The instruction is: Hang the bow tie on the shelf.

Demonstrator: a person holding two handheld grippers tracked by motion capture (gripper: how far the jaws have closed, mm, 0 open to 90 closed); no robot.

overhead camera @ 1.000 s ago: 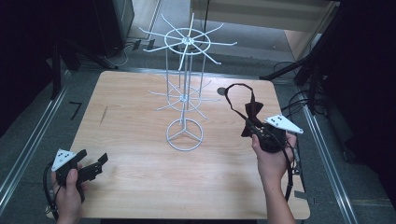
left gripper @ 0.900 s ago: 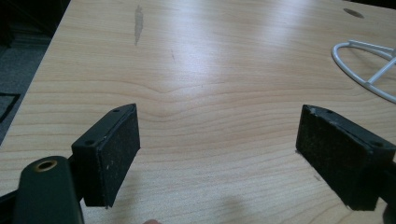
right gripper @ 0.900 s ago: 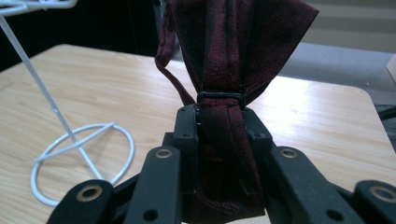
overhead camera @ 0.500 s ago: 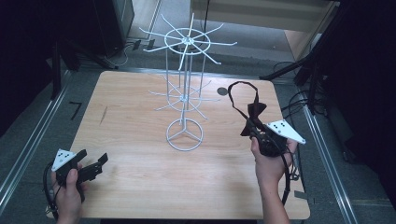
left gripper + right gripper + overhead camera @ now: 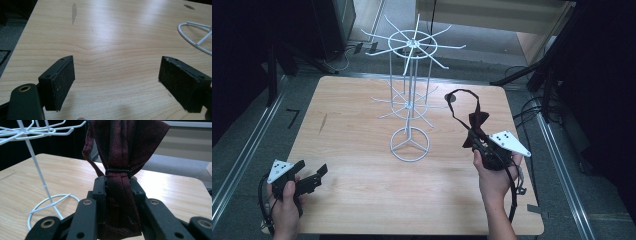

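Right gripper (image 5: 117, 192) clenched on dark red bow tie (image 5: 125, 147), tie upright above it beside wire rack (image 5: 411, 100).

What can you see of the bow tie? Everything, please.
The bow tie is dark maroon, woven-looking fabric with a faint sheen. The right tool is shut on its pinched centre, just under a black band, so the wings fan upward. In the high view it is held above the table's right side, off the wood. Its thin dark neck strap loops up toward the lower arms of the white wire rack; whether it touches one cannot be told.
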